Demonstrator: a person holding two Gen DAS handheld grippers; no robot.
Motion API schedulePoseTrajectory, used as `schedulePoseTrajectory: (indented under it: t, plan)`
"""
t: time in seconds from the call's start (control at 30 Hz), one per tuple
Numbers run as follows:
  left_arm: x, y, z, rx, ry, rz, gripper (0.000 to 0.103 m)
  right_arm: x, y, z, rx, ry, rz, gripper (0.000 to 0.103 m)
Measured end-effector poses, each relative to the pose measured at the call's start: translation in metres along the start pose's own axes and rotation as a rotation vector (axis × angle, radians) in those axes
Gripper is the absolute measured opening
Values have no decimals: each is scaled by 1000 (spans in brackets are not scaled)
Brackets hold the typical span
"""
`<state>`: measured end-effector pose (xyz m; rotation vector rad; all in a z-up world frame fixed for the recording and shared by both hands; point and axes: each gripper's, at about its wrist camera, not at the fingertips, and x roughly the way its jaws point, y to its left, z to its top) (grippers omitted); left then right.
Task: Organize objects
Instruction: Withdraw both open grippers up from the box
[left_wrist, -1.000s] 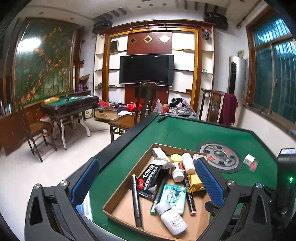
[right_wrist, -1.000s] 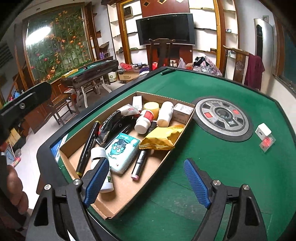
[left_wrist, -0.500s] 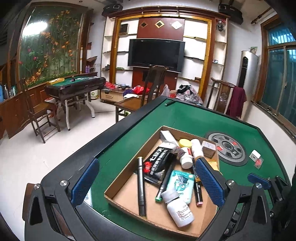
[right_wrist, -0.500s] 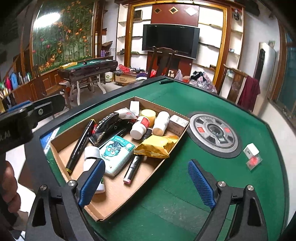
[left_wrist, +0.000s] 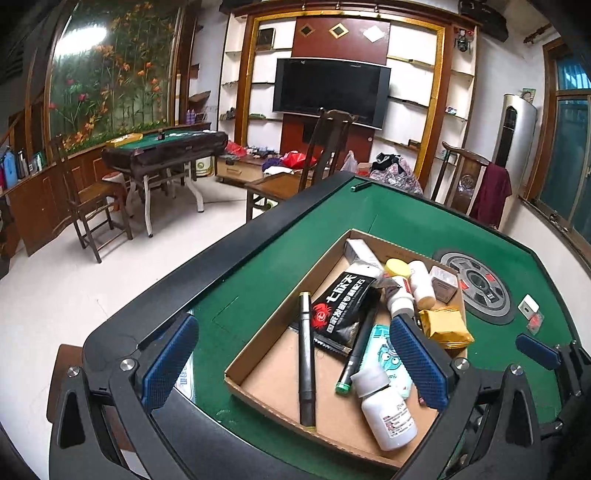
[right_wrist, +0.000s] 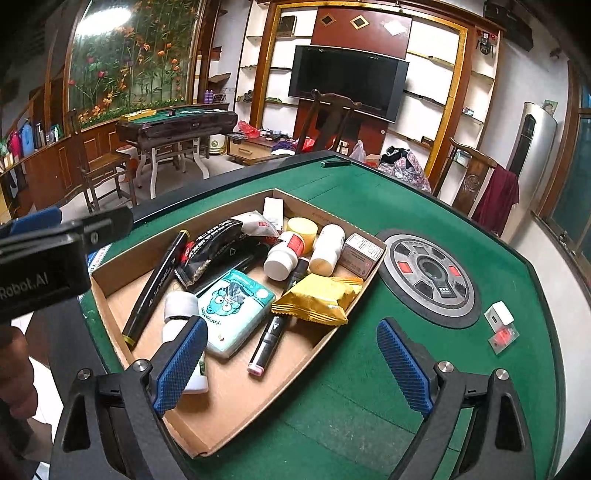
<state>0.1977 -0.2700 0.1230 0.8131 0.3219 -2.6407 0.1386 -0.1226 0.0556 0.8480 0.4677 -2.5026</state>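
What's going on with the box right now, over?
Both grippers, left and right, open, empty, above the box. Box full: bottles, markers, packets. Nothing blocking.

A cardboard tray (right_wrist: 110, 275) sits on the mahjong table (right_wrist: 369, 206), left of the round centre panel (right_wrist: 430, 277). In the tray, a long marker (right_wrist: 157, 286) lies leftmost, a tissue pack (right_wrist: 236, 312) mid-tray, a snack packet (right_wrist: 317, 297) by its right wall, bottles (right_wrist: 327, 249) behind.

a shallow cardboard tray (right_wrist: 110, 275) sits on the green table. inside lie a black marker (right_wrist: 157, 282), a gold snack packet (right_wrist: 319, 297), a teal tissue pack (right_wrist: 236, 308) and white bottles (right_wrist: 327, 249).
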Motion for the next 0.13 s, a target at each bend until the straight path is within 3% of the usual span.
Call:
schedulePoseTrajectory:
  t: [0.13]
  plan:
    - [3, 1, 0, -7, 14, 20, 103, 3, 0, 2, -1, 8, 1, 97]
